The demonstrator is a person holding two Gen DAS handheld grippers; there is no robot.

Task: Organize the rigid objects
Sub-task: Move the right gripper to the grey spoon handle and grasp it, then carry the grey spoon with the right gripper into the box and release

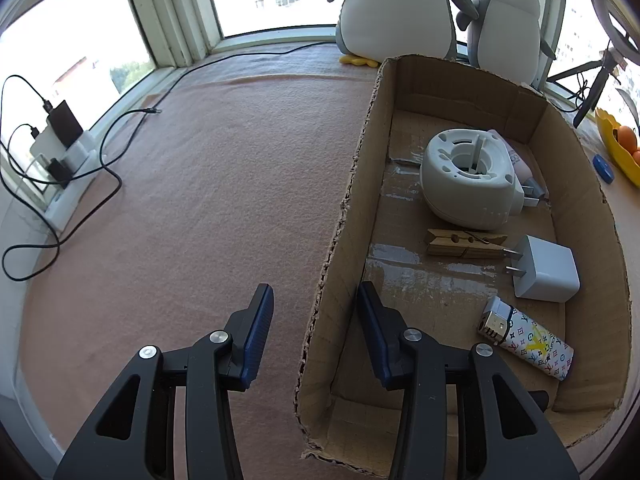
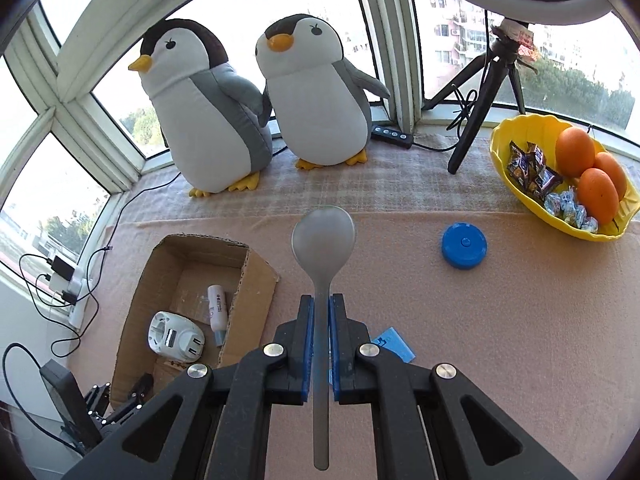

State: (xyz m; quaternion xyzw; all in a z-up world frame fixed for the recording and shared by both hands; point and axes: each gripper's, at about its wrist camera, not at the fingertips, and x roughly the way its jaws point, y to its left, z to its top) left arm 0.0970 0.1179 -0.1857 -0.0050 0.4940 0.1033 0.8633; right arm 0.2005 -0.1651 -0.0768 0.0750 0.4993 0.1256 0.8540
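The left wrist view looks down from close over the near left wall of the cardboard box (image 1: 348,216), facing the window. The right wrist view sits higher and farther back, probably off to the box's (image 2: 256,276) right. Both views share the box, the two plush penguins (image 2: 256,100) and the yellow bowl (image 1: 612,148).

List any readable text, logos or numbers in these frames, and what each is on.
"LV" monogram pattern: on the lighter in the cardboard box.
Print on the white tube: too small to read.
Snack wrappers in the yellow bowl: blurred.
Nothing else legible.
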